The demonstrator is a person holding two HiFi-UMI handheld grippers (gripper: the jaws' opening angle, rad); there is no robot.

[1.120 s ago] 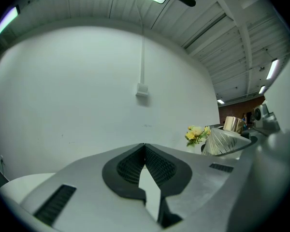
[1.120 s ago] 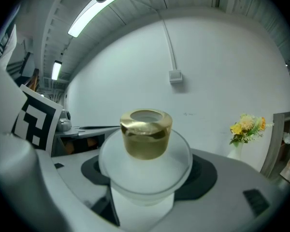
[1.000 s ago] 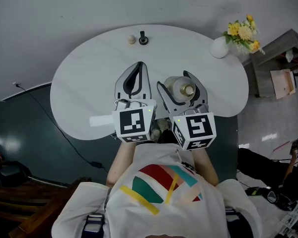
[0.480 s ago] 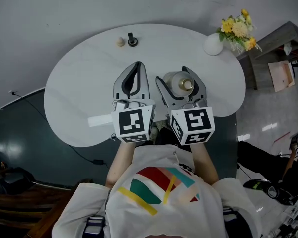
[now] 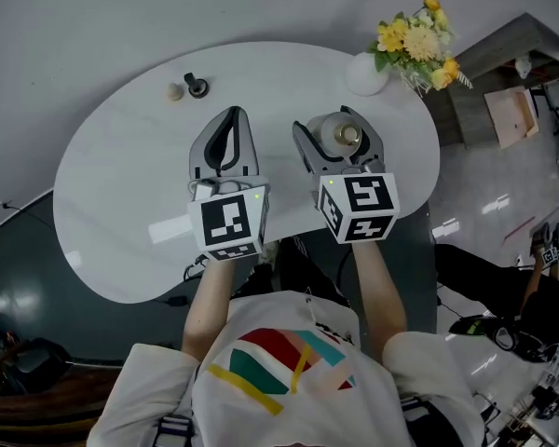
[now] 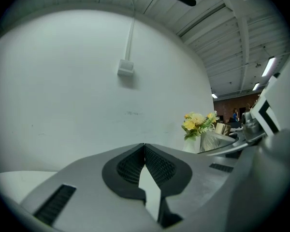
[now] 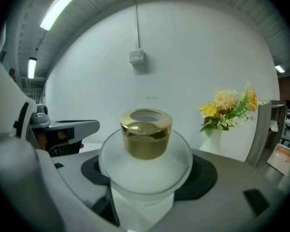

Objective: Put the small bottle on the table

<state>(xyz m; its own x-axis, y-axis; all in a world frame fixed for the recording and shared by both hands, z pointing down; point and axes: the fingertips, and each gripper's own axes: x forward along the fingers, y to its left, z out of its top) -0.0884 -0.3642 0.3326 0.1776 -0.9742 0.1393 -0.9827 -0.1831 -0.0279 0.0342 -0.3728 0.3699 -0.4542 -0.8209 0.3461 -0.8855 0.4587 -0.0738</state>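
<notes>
Bottle point(image 7: 145, 170) (gold cap point(image 7: 146, 132)) sits gripped in the right tongs point(image 5: 336, 130); left tongs point(image 5: 230, 115) beside, closed empty, over table point(image 5: 121, 189).

Left claw point(image 5: 231, 112), right claw point(image 5: 321, 119) grey | cubes point(image 5: 228, 223) black-white — shirt point(image 5: 279, 361) white, striped print

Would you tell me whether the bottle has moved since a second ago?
Yes. The bottle is now nearer the vase, farther in over the table.
</notes>
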